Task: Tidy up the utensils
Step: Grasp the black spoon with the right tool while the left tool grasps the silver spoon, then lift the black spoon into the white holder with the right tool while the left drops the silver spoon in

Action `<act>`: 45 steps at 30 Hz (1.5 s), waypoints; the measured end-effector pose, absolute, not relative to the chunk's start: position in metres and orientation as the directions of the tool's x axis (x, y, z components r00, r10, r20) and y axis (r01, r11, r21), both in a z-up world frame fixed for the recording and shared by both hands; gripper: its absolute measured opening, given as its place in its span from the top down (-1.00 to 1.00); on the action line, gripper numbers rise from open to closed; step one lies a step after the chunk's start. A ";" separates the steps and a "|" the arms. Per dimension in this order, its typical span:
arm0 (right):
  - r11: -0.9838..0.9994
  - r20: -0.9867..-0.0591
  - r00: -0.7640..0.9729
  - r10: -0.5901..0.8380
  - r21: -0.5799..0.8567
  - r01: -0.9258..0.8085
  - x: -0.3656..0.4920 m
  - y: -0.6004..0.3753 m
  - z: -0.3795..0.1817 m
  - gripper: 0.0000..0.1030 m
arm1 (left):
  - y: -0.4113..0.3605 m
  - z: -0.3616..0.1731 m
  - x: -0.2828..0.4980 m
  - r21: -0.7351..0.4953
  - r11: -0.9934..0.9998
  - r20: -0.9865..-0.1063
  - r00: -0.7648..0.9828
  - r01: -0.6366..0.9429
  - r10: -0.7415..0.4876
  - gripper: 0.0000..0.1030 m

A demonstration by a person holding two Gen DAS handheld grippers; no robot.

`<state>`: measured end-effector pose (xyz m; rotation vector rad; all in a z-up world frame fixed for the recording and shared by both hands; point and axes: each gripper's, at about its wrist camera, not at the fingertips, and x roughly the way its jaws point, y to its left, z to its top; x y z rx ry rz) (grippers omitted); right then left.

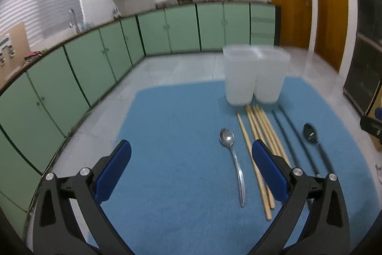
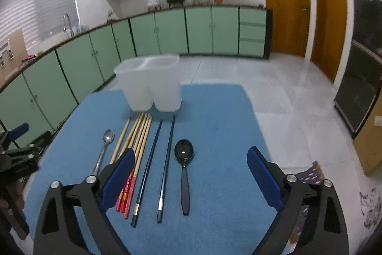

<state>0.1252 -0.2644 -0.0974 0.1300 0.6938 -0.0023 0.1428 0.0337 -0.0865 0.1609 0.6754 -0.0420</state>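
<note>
A white two-compartment holder (image 1: 254, 75) (image 2: 150, 84) stands empty at the far side of a blue mat (image 1: 179, 159) (image 2: 214, 123). In front of it lie a metal spoon (image 1: 232, 159) (image 2: 103, 149), several wooden chopsticks (image 1: 253, 135) (image 2: 140, 135), two dark chopsticks (image 1: 290, 135) (image 2: 157, 164) and a black spoon (image 1: 311, 135) (image 2: 184, 169). My left gripper (image 1: 191, 157) is open and empty above the mat, left of the metal spoon. My right gripper (image 2: 191, 159) is open and empty above the black spoon and dark chopsticks.
The mat covers a table in a kitchen with green cabinets (image 2: 167, 32) along the far and left walls. Wooden doors (image 2: 286, 4) stand at the right. The left gripper shows at the left edge of the right wrist view (image 2: 14, 154).
</note>
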 end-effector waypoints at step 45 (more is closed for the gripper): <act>0.968 -0.807 0.553 0.208 0.249 0.000 0.232 -0.263 -0.177 0.34 | 0.006 -0.168 0.253 -0.197 0.962 -0.803 0.532 0.189 -0.269 0.93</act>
